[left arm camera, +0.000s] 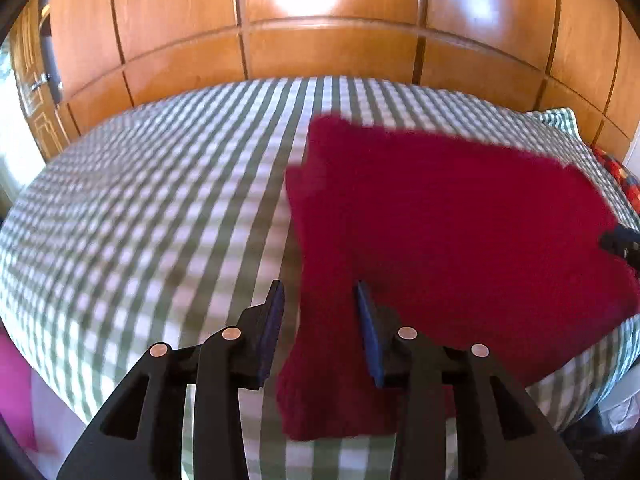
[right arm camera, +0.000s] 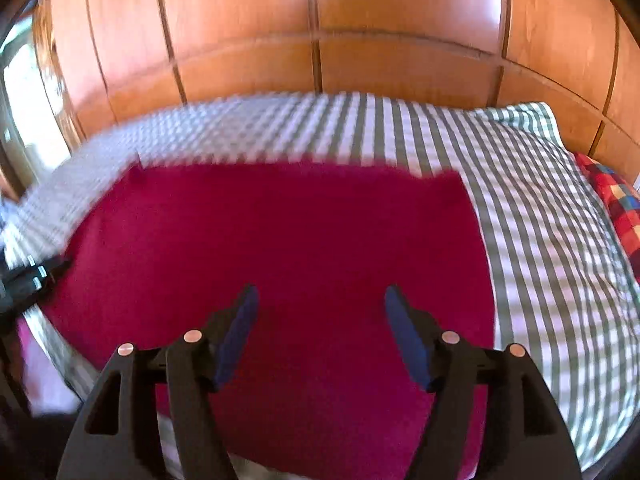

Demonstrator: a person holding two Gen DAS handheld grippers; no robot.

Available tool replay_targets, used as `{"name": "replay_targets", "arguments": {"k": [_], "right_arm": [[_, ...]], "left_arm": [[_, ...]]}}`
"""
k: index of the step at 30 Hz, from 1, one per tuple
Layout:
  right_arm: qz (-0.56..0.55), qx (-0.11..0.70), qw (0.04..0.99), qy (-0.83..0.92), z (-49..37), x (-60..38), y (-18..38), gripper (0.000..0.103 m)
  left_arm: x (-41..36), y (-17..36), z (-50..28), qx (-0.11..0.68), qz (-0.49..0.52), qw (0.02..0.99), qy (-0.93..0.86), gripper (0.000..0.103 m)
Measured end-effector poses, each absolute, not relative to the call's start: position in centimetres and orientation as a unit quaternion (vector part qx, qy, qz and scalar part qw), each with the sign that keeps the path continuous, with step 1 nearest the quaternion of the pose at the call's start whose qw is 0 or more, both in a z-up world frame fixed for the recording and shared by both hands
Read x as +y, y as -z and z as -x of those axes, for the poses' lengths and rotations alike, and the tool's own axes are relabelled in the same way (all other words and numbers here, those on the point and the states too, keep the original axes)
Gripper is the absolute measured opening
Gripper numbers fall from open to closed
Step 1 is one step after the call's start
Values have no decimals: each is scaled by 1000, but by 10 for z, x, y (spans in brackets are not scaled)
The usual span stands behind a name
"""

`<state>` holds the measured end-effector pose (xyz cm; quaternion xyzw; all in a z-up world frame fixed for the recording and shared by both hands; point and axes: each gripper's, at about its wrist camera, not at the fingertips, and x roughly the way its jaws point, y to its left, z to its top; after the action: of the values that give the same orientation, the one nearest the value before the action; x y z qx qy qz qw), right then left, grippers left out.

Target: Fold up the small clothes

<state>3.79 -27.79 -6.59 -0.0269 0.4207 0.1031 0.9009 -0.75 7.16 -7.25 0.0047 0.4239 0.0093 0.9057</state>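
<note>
The left gripper (left arm camera: 320, 300) is hovering with its blue pads (left arm camera: 272, 328) apart, nothing between them, over the left edge of a dark red knitted garment (left arm camera: 460, 220). The right gripper (right arm camera: 320, 300) is gaping wider above the same garment (right arm camera: 280, 248), pads clear of it. The garment is lying flat along the near edge of the bed's green-and-white checked bedspread (left arm camera: 140, 208), a matching pillow (right arm camera: 532, 120) sitting at the far right corner, wooden wardrobe doors (left arm camera: 320, 52) standing behind.

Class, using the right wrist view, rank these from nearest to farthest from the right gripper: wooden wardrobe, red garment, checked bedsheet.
1. Red garment: directly under the right gripper.
2. Checked bedsheet: surrounding it, right and beyond.
3. Wooden wardrobe: behind the bed.
</note>
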Motion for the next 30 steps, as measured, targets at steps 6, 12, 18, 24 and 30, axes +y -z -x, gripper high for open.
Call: {"name": "replay_targets", "arguments": {"k": [6, 12, 18, 24, 30], "right_arm": [[-5, 409, 906, -106, -33, -292, 74, 70], [-6, 405, 909, -96, -33, -288, 74, 72], [-9, 406, 909, -89, -30, -285, 72, 73], [-19, 407, 909, -89, -25, -287, 66, 78], [-24, 400, 913, -81, -15, -296, 56, 81]], "left_arm": [[77, 59, 26, 404, 18, 915, -10, 37], [79, 42, 34, 387, 9, 922, -18, 37], [79, 39, 39, 384, 6, 923, -27, 37], [80, 39, 42, 380, 1, 925, -23, 55], [83, 39, 47, 381, -12, 924, -18, 55]]}}
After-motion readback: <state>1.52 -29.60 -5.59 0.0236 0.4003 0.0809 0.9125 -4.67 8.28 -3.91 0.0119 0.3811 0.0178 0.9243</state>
